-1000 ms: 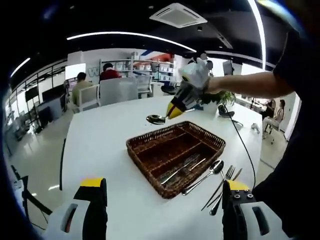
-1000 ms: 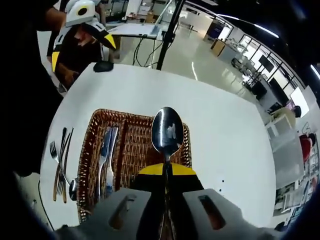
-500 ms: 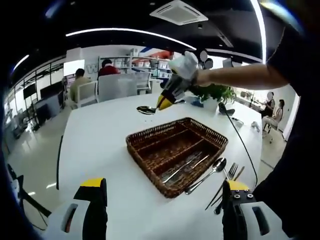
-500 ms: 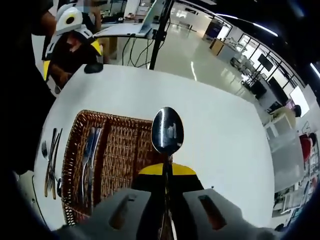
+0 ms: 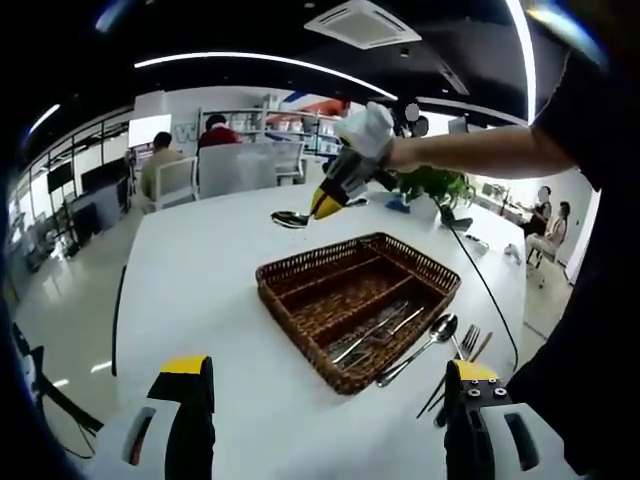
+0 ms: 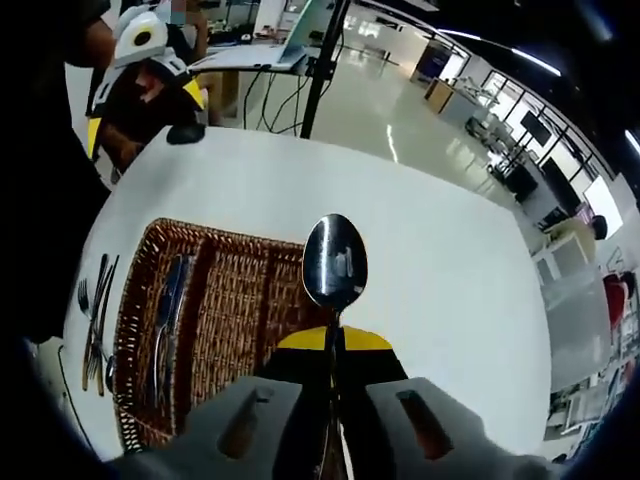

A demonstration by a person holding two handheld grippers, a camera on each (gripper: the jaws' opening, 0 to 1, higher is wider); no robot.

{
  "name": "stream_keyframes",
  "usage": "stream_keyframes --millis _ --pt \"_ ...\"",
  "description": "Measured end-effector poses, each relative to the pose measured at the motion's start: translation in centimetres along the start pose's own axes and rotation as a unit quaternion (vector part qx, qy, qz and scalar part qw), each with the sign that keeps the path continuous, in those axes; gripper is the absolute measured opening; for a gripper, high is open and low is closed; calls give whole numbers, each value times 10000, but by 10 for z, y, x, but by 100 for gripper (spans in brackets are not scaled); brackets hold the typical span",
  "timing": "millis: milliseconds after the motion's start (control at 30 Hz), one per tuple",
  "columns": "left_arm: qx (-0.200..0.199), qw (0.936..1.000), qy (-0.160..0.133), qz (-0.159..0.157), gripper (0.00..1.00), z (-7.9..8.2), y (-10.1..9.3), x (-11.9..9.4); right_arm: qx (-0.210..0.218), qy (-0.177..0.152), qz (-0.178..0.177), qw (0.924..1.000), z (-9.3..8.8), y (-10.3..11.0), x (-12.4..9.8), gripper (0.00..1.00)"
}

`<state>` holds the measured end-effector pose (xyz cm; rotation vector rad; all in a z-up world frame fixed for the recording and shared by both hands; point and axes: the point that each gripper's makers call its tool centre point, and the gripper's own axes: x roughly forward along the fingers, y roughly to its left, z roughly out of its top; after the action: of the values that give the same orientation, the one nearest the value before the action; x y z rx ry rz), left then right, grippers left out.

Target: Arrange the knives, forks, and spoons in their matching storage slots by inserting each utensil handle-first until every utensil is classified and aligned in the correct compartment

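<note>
The right hand-held gripper [image 6: 333, 345], clamped on a spoon [image 6: 334, 262], has lifted it off past the far edge of the basket [image 6: 235, 300], so it isn't slotted yet. The left hand-held gripper [image 5: 320, 420] hangs open. The left gripper view shows another spoon [image 5: 420, 345] and forks [image 5: 462, 345] on the tabletop [image 5: 200, 290] between the basket and its right jaw.

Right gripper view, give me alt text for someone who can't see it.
The right gripper, its yellow-tipped jaws shut on the handle of a shiny metal spoon, holds the bowl forward above a brown wicker cutlery tray on a round white table. Knives lie in one tray slot; forks lie on the table beside it.
</note>
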<state>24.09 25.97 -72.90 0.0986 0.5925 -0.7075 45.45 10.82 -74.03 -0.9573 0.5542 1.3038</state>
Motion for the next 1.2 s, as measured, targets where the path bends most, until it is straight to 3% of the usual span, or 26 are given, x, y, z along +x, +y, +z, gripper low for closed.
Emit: stream_keyframes --millis 500,1200 --pt "-64 9999 148 55 100 -13 3 -4 -10 81 62 9999 -19 8 29 0" --pt "-188 9996 202 88 100 -18 -1 -6 -82 254 254 9993 -37 23 63 0"
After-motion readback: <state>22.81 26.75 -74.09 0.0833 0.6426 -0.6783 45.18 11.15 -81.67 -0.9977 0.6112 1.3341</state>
